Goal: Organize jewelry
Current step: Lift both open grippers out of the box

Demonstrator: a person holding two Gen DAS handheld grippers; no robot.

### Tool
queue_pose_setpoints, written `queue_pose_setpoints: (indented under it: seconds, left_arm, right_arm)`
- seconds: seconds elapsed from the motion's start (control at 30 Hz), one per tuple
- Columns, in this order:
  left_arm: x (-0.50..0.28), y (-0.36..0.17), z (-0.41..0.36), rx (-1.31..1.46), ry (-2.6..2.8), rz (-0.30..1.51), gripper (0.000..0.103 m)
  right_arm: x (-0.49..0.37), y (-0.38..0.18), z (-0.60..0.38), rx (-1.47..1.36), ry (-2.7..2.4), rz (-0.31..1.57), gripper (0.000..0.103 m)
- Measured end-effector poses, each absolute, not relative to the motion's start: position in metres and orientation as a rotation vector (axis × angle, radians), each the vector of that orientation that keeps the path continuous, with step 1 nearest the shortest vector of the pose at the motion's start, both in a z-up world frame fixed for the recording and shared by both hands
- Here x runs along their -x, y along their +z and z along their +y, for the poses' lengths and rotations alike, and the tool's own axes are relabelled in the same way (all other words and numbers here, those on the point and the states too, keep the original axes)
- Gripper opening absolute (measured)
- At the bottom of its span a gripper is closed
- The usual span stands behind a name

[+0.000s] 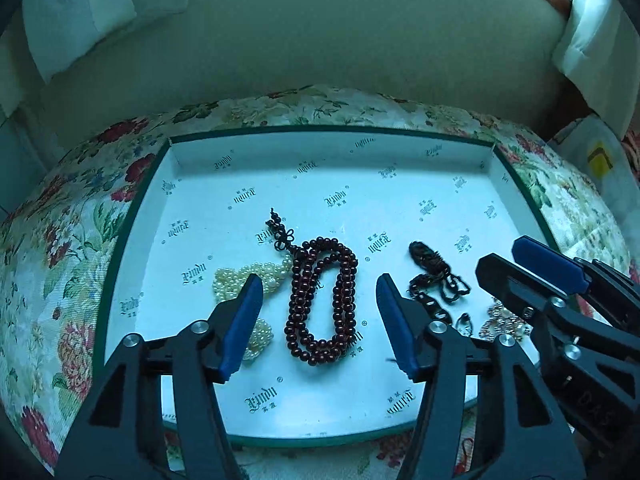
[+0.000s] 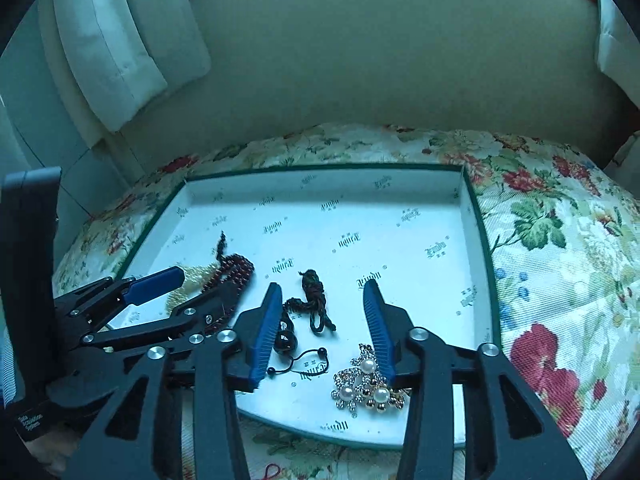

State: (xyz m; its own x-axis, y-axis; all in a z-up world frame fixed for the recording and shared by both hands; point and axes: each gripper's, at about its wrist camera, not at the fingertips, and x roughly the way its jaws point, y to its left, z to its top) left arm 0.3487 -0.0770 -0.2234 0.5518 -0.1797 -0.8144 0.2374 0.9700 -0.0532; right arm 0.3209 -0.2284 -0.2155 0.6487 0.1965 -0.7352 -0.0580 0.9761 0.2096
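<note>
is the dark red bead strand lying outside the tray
No, the dark red bead strand lies coiled on the printed floor of the tray, inside its green-edged walls, next to the pearl strand.

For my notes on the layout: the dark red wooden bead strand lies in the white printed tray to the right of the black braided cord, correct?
Not quite: in the left wrist view, the dark red wooden bead strand lies in the white printed tray to the left of the black braided cord.
</note>
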Motion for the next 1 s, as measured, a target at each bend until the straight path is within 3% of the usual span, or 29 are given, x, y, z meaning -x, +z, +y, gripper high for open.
queue_pose_setpoints:
  seconds: [0.47,1.0]
  left_arm:
    - [-0.289,-0.173,-0.044,-0.049,-0.256,0.913,0.063]
    - [-0.212,-0.204,-0.001,-0.037,-0.216,1.003,0.062]
  right_arm:
    - [-0.255,-0.167,-0.226,-0.113,0.138,0.822,0.044]
    - [-0.175,-0.213,-0.208,-0.094,0.130,0.971,0.040]
